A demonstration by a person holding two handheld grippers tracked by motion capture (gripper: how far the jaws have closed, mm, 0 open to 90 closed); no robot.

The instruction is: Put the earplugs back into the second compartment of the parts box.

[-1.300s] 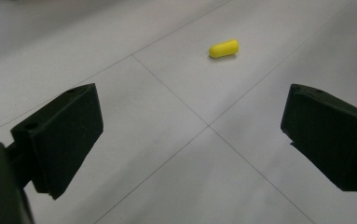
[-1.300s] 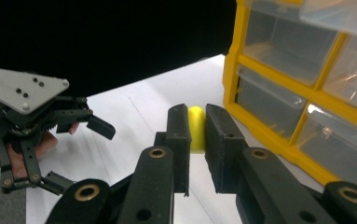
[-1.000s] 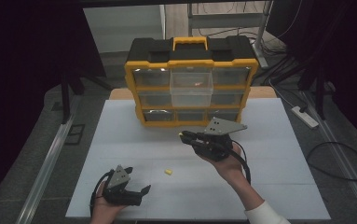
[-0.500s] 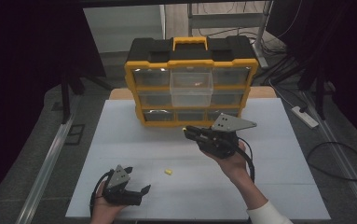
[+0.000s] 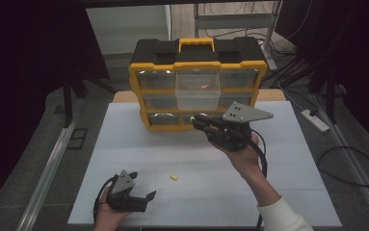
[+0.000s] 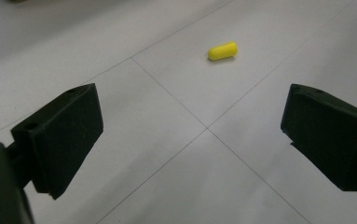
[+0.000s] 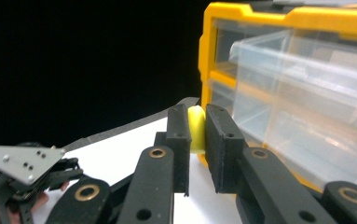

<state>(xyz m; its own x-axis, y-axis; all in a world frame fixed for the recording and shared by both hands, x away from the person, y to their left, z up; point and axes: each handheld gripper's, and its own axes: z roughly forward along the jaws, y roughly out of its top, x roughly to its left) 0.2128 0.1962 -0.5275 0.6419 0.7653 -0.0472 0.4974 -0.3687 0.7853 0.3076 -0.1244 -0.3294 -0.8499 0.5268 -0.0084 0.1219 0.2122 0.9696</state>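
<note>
Right gripper point(image 7: 197, 140) pinches a small yellow foam capsule point(image 7: 195, 127) between its pressed-in jaws, held off the white counter point(image 5: 278, 159) just in front of the yellow-and-black plastic drawer organiser point(image 5: 196, 65), below its pulled-out clear middle drawer point(image 5: 197, 90). Left gripper point(image 6: 192, 140) rests low near the counter's front edge, jaws spread wide with nothing between them. A second yellow foam capsule point(image 6: 222, 51) lies loose on the counter ahead of the left gripper, near but apart from its jaws.
</note>
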